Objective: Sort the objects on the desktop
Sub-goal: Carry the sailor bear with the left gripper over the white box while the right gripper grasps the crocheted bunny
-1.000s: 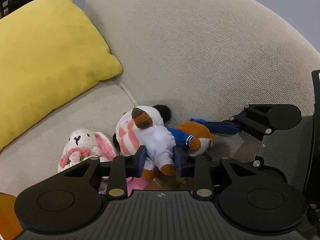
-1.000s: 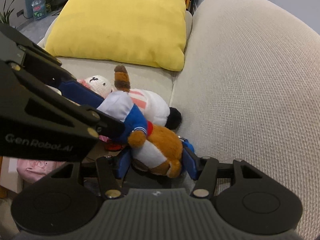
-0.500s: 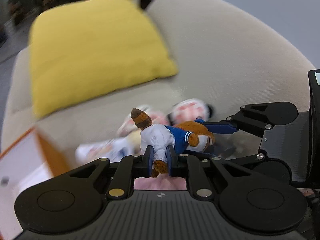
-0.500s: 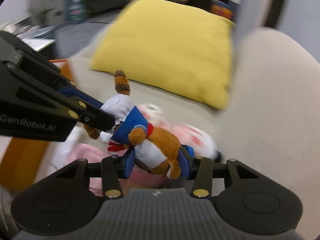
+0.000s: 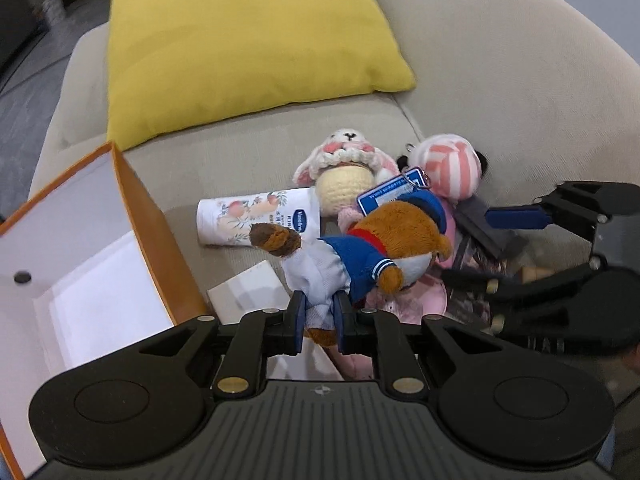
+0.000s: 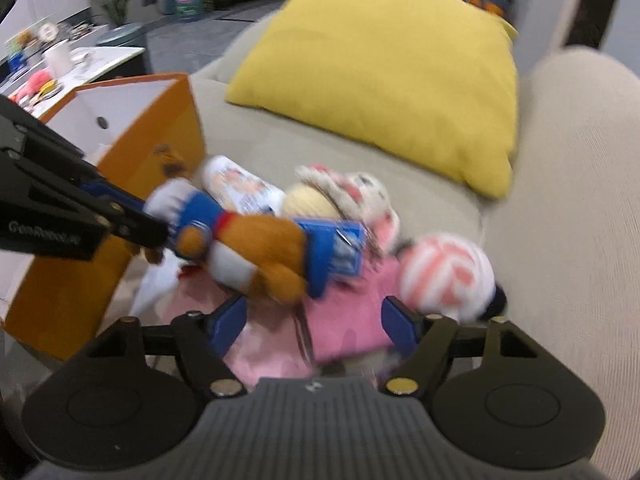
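Left claw (image 5: 319, 318) grips one of three plush toys (image 5: 384, 248).

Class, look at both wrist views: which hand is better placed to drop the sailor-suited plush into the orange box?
Left. Its tongs are shut on the plush, with the orange box beside them. The right tongs have just been opening, with nothing gripped.

— Where's the box (image 5: 80, 264)?
— Left on the sofa (image 5: 500, 80), the pillow (image 5: 248, 48) far behind it.
— And the toys?
— The tube (image 5: 248, 220) lies left of the rabbit (image 5: 344, 160), the striped doll (image 5: 452, 164) right.
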Motion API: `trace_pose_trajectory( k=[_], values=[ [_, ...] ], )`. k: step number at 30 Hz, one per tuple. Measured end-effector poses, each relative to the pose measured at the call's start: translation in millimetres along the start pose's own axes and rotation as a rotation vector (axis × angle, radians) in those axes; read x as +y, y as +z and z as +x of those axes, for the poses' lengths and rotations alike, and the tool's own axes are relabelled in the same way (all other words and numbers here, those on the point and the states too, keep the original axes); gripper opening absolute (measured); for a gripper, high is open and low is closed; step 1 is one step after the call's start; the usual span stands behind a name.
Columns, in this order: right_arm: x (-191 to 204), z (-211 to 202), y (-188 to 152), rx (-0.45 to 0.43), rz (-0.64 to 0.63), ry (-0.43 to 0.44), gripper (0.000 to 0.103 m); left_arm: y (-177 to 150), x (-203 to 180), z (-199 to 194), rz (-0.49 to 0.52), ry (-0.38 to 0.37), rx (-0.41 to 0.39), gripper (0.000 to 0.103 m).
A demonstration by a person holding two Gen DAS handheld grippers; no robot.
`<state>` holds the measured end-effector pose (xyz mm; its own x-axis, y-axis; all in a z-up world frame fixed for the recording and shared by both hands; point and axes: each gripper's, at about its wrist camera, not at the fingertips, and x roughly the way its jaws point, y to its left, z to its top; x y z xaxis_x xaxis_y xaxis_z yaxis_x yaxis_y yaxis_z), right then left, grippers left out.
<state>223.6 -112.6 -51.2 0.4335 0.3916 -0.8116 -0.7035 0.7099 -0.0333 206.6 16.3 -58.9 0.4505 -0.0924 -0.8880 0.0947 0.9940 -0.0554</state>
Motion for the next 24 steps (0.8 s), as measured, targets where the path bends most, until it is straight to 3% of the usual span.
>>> trace_pose_trajectory(
  k=[3, 9, 10, 19, 24],
  values=[
    [-8.2, 8.0, -3.4, 0.019, 0.086, 0.04, 0.047, -2.3, -14.6, -10.6, 0.135, 0.045, -0.035, 0.02],
    [-0.3, 24.5, 0.2, 0.023, 0.119, 0.082, 0.044, -9.4, -42.9, -18.3, 0.458, 0.135, -0.069, 0.043],
    [-0.2, 26.1, 1.8, 0.023, 0.123, 0.089, 0.045, -10.6, -46.3, -15.6, 0.503, 0.136, -0.057, 0.052],
    [-3.0, 34.0, 9.3, 0.009, 0.166, 0.125, 0.04, -20.7, -67.2, 24.0, 0.799, 0.164, -0.017, 0.055],
    [-4.1, 38.2, 12.1, 0.017, 0.151, 0.125, 0.04, -6.8, -61.4, 46.6, 0.847, 0.148, -0.006, 0.055]
  ],
)
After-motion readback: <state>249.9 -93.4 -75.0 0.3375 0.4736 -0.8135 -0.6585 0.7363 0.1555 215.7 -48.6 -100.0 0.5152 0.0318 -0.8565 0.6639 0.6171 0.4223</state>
